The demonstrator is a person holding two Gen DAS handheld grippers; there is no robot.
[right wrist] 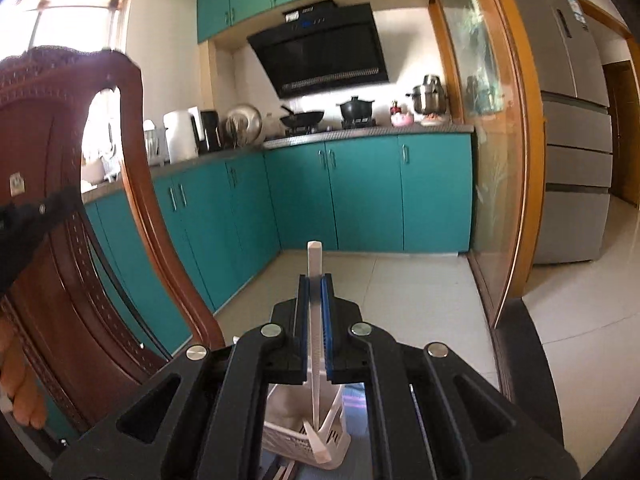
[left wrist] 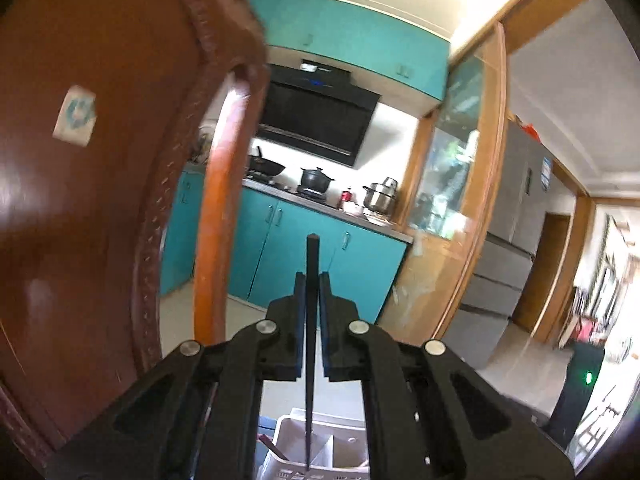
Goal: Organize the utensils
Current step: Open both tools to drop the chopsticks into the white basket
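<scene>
Left claw [left wrist: 311, 280]: clamped on an upright black chopstick [left wrist: 311, 256], white basket [left wrist: 320, 440] below. Right claw [right wrist: 315, 282]: clamped on an upright white chopstick [right wrist: 314, 264], white caddy [right wrist: 308, 436] below.

We can read no text: the pale sticker [left wrist: 75, 116] on the brown wooden chair back [left wrist: 100, 200], left of our tool, is blurred.
</scene>
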